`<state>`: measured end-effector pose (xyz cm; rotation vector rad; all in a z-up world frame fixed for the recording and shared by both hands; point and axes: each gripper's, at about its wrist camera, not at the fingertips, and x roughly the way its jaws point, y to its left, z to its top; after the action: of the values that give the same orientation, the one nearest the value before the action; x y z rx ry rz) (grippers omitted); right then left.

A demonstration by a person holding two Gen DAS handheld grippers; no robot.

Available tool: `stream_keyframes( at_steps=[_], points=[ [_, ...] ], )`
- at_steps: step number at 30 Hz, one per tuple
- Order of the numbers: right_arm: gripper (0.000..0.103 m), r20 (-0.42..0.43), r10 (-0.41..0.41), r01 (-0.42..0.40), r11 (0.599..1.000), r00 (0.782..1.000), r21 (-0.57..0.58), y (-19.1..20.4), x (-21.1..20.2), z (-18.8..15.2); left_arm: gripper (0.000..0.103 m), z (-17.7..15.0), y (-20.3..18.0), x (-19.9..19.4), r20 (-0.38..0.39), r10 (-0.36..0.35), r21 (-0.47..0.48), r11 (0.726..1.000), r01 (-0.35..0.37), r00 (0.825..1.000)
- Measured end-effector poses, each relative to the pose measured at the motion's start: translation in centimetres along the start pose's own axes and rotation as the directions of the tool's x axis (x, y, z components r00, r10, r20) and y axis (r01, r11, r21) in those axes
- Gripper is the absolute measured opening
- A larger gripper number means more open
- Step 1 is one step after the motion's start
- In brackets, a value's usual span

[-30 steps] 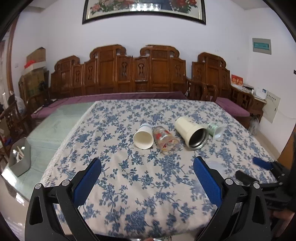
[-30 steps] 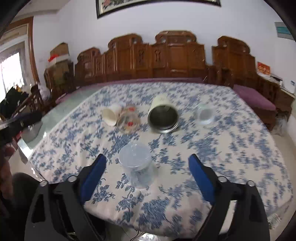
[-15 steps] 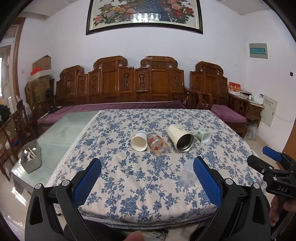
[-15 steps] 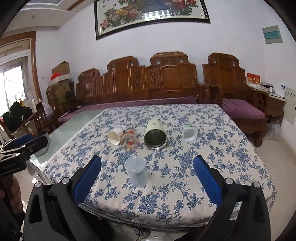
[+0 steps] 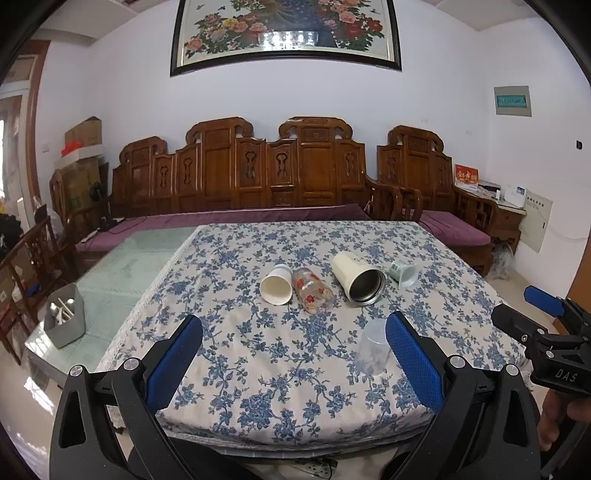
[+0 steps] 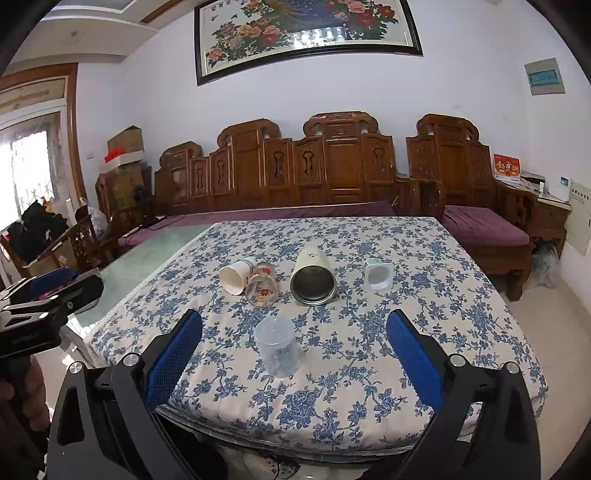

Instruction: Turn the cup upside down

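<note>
A tabletop (image 5: 229, 280) draped in a blue-flowered cloth spreads ahead of the open jaws, with a carved wooden bench (image 5: 310, 173) and its purple cushion (image 5: 236, 214) along the wall beyond. High above the jaws hangs a framed flower painting (image 5: 284, 33); off to their left sit a gray bin (image 5: 66, 321) and, farther back, cardboard boxes (image 5: 83, 133).

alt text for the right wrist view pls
A clear cup stands upside down on a floral tablecloth between the open right gripper; four more cups lie on their sides behind it, before a carved wooden bench.
</note>
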<state>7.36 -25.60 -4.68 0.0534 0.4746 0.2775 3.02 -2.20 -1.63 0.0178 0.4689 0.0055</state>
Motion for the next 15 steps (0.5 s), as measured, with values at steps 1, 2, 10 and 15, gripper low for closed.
stream_keyframes(
  at_steps=[1,2,10,15],
  points=[
    [0.101,0.000,-0.001,0.001,1.000,1.000,0.001,0.02,-0.02,0.03,0.095,0.02,-0.02,-0.04,0.000,-0.002,0.000,1.000,0.002,1.000],
    [0.101,0.001,-0.002,0.002,1.000,1.000,0.000,0.03,-0.01,0.02,0.095,0.04,0.01,-0.05,0.000,-0.003,-0.002,1.000,0.003,1.000],
    [0.101,0.002,-0.002,0.002,1.000,1.000,0.000,0.04,-0.05,0.07,0.095,0.01,0.16,-0.08,0.000,-0.012,-0.009,1.000,0.012,1.000],
    [0.101,0.003,0.000,0.000,1.000,1.000,0.002,0.18,0.00,0.09,0.095,0.01,0.14,-0.08,0.001,-0.012,-0.007,1.000,0.012,1.000]
  ],
)
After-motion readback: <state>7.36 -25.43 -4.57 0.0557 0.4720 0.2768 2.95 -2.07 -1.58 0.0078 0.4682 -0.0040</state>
